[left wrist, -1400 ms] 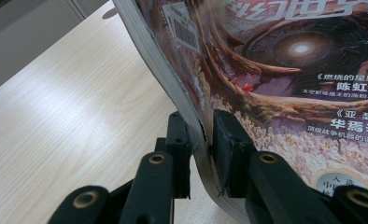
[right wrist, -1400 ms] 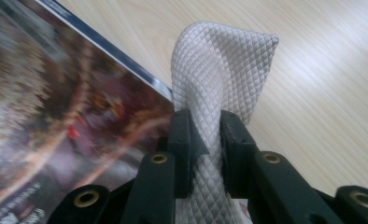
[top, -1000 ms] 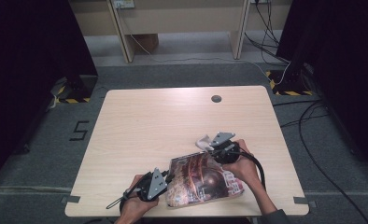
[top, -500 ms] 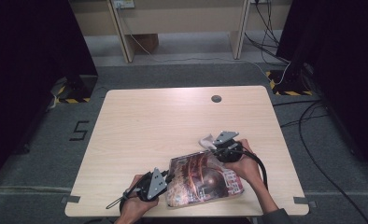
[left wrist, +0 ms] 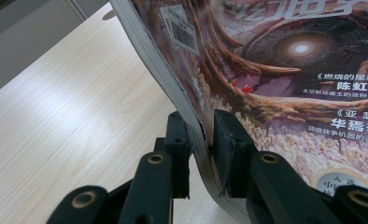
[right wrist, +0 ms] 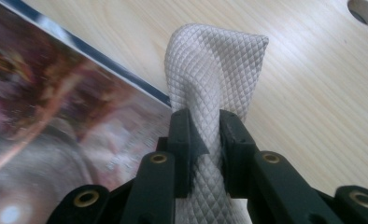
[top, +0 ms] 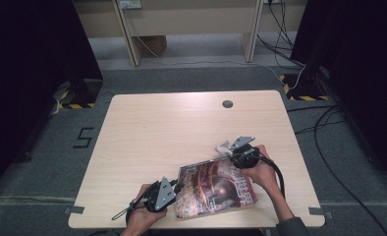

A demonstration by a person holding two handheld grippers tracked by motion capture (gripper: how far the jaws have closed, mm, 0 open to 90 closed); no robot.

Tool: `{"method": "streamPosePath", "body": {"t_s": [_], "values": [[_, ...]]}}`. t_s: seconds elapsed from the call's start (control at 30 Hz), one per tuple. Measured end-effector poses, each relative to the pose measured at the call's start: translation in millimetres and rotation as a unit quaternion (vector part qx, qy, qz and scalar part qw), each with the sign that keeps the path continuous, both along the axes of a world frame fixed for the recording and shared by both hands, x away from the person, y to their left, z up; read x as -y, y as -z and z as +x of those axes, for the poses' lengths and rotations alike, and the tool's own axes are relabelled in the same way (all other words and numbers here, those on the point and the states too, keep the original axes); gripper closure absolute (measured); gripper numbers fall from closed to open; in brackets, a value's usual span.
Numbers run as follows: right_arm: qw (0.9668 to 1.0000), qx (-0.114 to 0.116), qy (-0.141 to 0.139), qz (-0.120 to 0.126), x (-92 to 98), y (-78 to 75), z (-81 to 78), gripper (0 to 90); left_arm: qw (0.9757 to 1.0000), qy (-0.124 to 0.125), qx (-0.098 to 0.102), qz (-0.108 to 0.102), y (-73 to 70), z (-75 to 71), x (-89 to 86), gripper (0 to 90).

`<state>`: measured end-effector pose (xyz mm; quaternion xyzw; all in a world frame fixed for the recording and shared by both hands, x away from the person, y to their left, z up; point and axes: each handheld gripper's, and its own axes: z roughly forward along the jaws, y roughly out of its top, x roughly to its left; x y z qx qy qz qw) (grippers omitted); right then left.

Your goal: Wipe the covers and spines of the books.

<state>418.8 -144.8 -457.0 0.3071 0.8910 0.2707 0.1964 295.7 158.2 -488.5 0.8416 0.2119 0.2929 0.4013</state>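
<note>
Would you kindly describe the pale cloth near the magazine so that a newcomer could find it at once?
Start at the wooden table and find the colourful magazine near its front edge. At the magazine's far right corner, the right gripper pinches a small grey-white cloth. Its quilted diamond weave sets it apart from the glossy printed cover beside it.

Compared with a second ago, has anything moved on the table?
Nothing visibly changed. The left gripper still pinches the magazine by its edge, the right gripper still holds the white quilted cloth beside the magazine's far corner, and both hands sit where they were.
</note>
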Motion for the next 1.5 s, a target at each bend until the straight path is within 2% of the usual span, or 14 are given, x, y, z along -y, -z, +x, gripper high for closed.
{"method": "streamPosePath", "body": {"t_s": [0.13, 0.27, 0.47, 0.5, 0.6, 0.7, 1.0, 1.2, 1.43, 1.47, 1.5], "values": [[0.9999, -0.006, 0.014, -0.003, 7.9, 3.6, 4.6, 76.9, 1.0000, 0.000, 0.001, 0.000, -0.2, -0.3, 0.1, 76.2], [0.9999, -0.006, 0.012, 0.001, 9.1, 3.3, 5.0, 77.0, 1.0000, 0.000, 0.000, -0.001, -0.2, 0.0, -0.3, 76.2], [0.9999, -0.005, -0.008, 0.013, -1.2, -2.7, -1.6, 77.0, 1.0000, 0.000, 0.001, -0.001, -0.1, -0.1, -0.2, 76.2], [0.9998, -0.003, -0.017, 0.013, -5.2, -5.1, -3.8, 76.9, 1.0000, 0.000, 0.001, -0.001, -0.1, -0.1, -0.2, 76.2], [0.9998, 0.002, -0.018, 0.007, -6.2, -5.6, -3.2, 76.9, 1.0000, 0.000, 0.002, 0.000, -0.4, -0.3, 0.1, 76.2], [0.9999, -0.002, -0.013, 0.010, -3.7, -3.2, -1.7, 76.9, 1.0000, 0.001, 0.003, 0.001, -0.1, -0.3, 0.4, 76.2], [0.9998, -0.011, 0.015, -0.002, 11.2, 6.4, 7.6, 76.9, 1.0000, 0.002, 0.001, 0.000, 0.0, -0.1, 0.1, 76.2], [0.9993, -0.019, 0.031, 0.006, 22.4, 11.6, 13.7, 76.9, 1.0000, 0.002, 0.003, 0.001, -0.3, -0.4, 0.4, 76.2], [0.9997, -0.014, 0.021, 0.007, 19.2, 8.8, 11.6, 76.9, 1.0000, 0.001, 0.001, 0.001, -0.4, -0.4, 0.0, 76.1], [0.9995, -0.019, 0.014, 0.019, 16.5, 7.9, 10.0, 76.7, 1.0000, 0.002, 0.000, 0.001, -0.3, -0.8, -0.1, 76.1], [0.9995, -0.019, 0.014, 0.019, 16.5, 7.9, 10.0, 76.7, 1.0000, 0.002, 0.000, 0.001, -0.3, -0.8, -0.1, 76.0]]}}
